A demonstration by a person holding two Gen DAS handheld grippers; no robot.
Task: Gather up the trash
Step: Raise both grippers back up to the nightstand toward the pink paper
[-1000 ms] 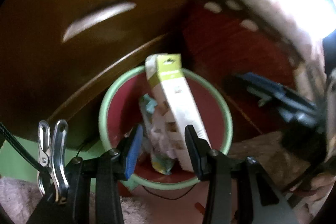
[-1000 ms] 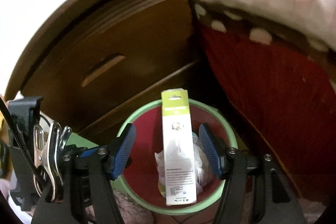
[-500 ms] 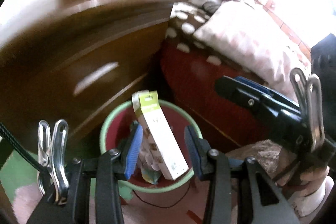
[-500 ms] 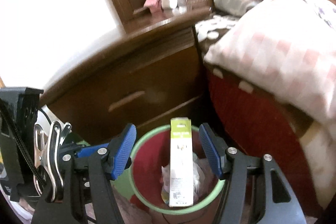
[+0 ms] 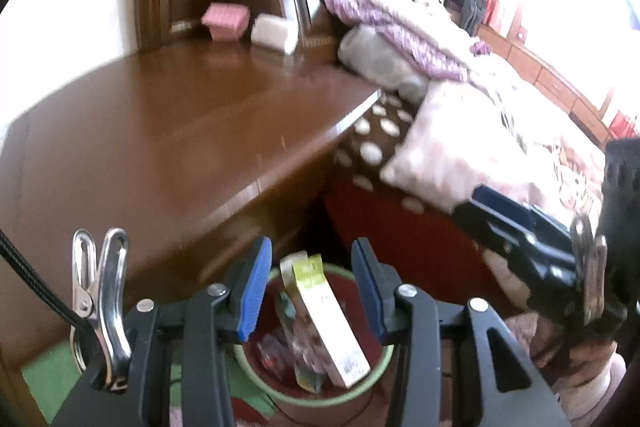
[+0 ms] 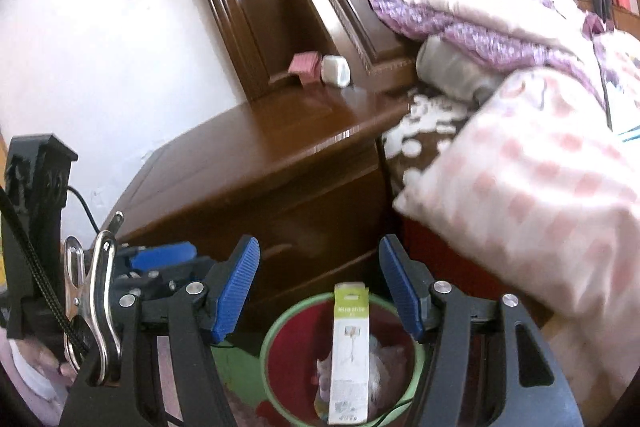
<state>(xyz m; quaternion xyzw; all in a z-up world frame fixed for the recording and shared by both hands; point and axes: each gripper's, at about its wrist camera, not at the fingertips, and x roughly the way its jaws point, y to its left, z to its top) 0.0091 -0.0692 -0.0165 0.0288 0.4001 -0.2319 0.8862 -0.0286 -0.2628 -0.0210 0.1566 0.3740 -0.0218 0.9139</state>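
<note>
Both claws have risen away from the bin point(image 6: 280, 339) since the earlier frames, so the nightstand tabletop point(image 5: 168, 147), with a pink box point(image 5: 226, 21) and a white packet point(image 5: 276, 33) at its back, now shows above it. The left claw point(image 5: 312, 287) stands partly apart and empty; the right claw point(image 6: 320, 287) stands wide and empty. The long white-and-green carton point(image 6: 350, 351) leans upright inside the bin among crumpled wrappers point(image 5: 296, 347), its green top poking above the rim. That is the likely trouble: being tall and only leaning, the carton could tip out if the bin gets bumped or more trash lands against it. A thin cable point(image 6: 396, 409) beside the bin might also snag a low-passing claw.
</note>
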